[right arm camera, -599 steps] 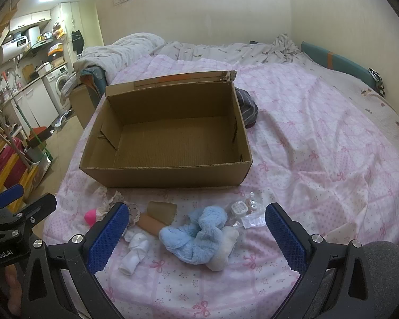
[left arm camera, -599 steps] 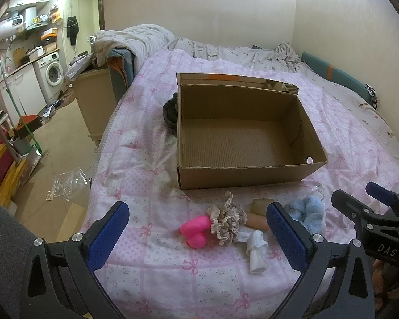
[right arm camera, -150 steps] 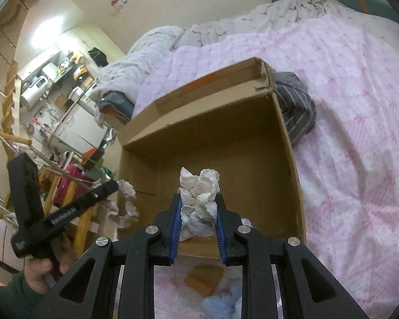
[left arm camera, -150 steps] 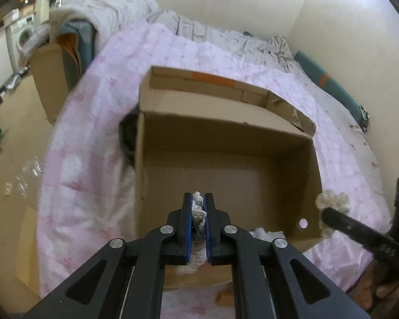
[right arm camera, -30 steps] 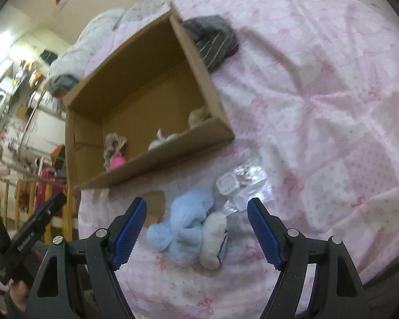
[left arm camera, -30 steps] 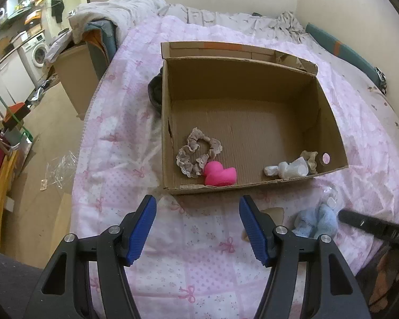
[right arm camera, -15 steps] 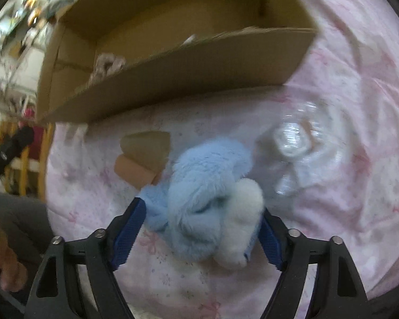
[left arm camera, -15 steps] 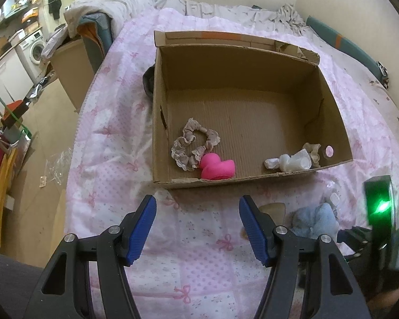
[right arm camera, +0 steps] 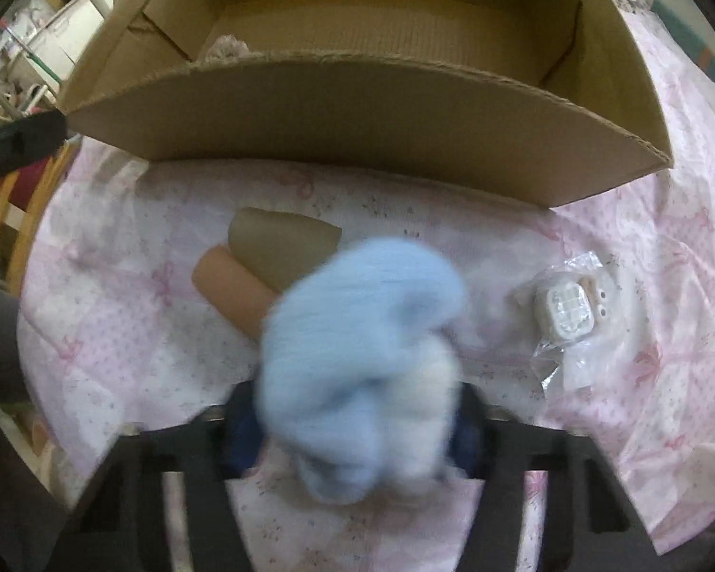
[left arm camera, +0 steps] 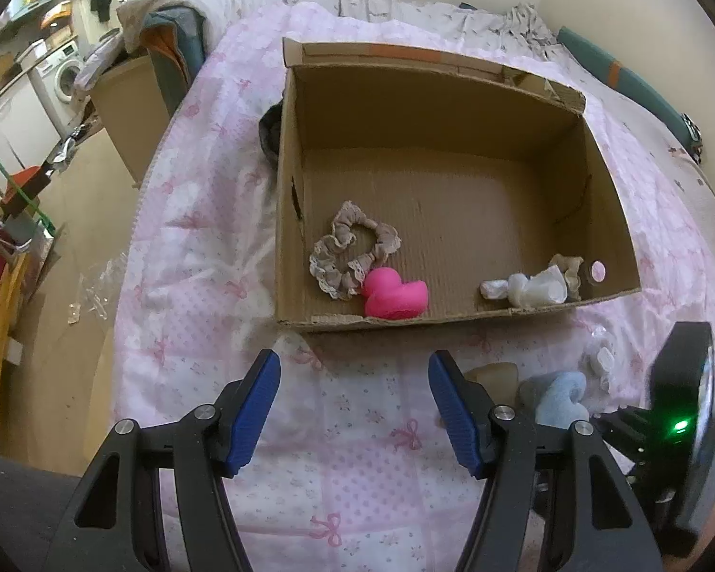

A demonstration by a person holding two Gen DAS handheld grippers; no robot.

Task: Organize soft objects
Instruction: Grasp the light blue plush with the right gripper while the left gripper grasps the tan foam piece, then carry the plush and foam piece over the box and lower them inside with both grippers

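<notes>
A fluffy light-blue and white soft toy (right arm camera: 357, 333) lies on the pink bedspread in front of the cardboard box (right arm camera: 357, 119). My right gripper (right arm camera: 355, 429) points down over it, jaws closing, pads against its two sides. In the left wrist view the toy (left arm camera: 560, 395) shows at the lower right. My left gripper (left arm camera: 355, 381) hangs open over bare bedspread, nothing between its fingers. Inside the box (left arm camera: 291, 190) lie a lace scrunchie (left arm camera: 352, 248), a pink duck (left arm camera: 395, 295) and a white soft item (left arm camera: 524, 286).
Two rolled tan and brown pieces (right arm camera: 271, 257) lie just left of the blue toy. A small clear plastic bag with a white part (right arm camera: 567, 314) lies to its right. The bed's left edge drops to the floor, with a washing machine (left arm camera: 64, 81) beyond.
My right gripper has dropped and rolled onto the blue toy, and its jaws have narrowed from wide apart to against the toy. The left gripper has stayed open in about the same place.
</notes>
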